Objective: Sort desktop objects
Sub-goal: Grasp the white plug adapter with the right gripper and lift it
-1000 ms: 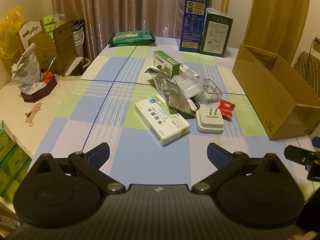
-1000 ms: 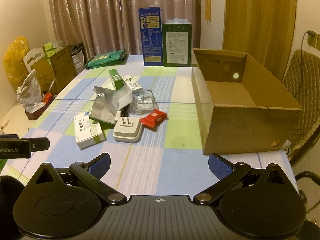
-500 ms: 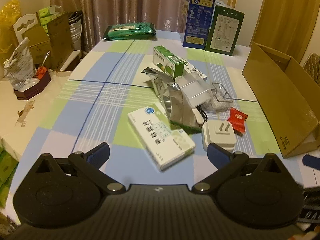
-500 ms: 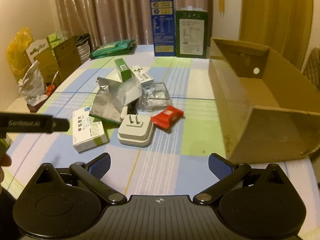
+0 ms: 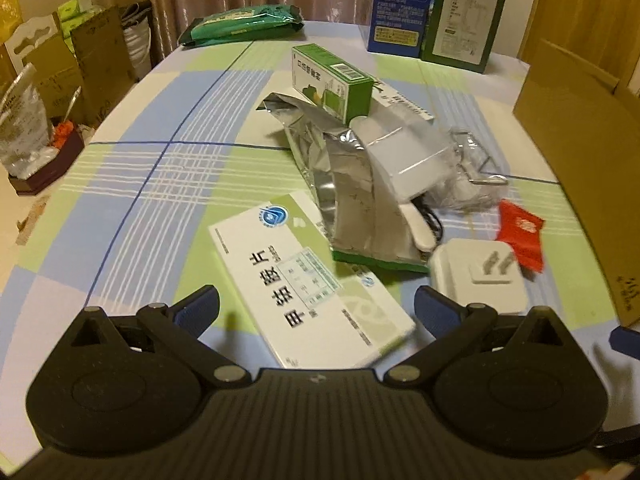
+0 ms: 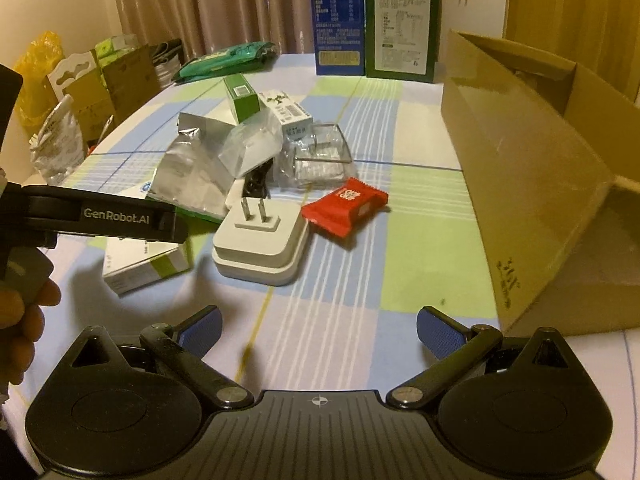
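Right wrist view shows the biggest thing, the brown cardboard box (image 6: 532,184), open on top at the right side of the checked table (image 6: 420,216); what I can see of its inside looks bare, the rest is hidden by its wall. At the far edge stand a blue carton (image 6: 339,20) and a green carton (image 6: 402,28), both closed. My left gripper (image 5: 316,306) is wide open and holds nothing, low over the white medicine box (image 5: 308,280). My right gripper (image 6: 318,330) is also wide open and empty, above bare cloth near the white plug adapter (image 6: 260,244). Just beside the adapter lies the red candy packet (image 6: 346,210).
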Demonstrator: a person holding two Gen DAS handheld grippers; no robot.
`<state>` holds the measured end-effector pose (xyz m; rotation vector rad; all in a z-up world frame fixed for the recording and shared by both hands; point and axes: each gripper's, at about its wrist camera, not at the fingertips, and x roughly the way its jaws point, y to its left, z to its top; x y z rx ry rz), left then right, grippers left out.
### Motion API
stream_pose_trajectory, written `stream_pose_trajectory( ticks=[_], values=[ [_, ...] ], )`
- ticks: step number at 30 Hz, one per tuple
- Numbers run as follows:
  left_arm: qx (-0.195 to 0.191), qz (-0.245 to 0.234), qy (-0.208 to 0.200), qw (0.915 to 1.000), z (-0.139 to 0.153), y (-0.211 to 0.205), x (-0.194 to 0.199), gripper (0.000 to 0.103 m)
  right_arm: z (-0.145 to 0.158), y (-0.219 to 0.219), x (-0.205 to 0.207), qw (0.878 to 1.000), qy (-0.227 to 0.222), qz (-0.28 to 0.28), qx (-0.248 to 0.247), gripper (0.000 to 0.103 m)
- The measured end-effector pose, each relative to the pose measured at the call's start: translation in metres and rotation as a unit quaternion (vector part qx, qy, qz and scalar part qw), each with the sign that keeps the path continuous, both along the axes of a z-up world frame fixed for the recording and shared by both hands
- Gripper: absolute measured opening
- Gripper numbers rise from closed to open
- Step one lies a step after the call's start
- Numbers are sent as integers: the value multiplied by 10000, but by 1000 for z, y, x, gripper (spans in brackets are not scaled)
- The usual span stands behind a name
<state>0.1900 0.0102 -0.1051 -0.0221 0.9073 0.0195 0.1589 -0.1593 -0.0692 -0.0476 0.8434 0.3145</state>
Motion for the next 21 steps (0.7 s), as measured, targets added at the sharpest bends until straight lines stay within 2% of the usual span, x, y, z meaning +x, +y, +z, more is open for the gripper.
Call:
stream_pose_trajectory(
  ticks=[6, 16, 18, 21],
  values=[
    [204, 59, -9, 9998, 0, 12, -2, 101, -5, 9, 9, 9999, -107, 81, 33, 101],
    [238, 171, -89, 9995, 8, 39, -9, 98, -10, 38, 28, 9992, -371, 128, 83, 100],
    [186, 115, -150, 9996, 9, 40, -9, 98, -11, 43, 32, 9991, -392, 109, 95, 93],
    [49, 108, -143, 9998, 8, 42, -9, 99, -15, 48, 41, 9992, -375, 55, 99, 89]
  ],
)
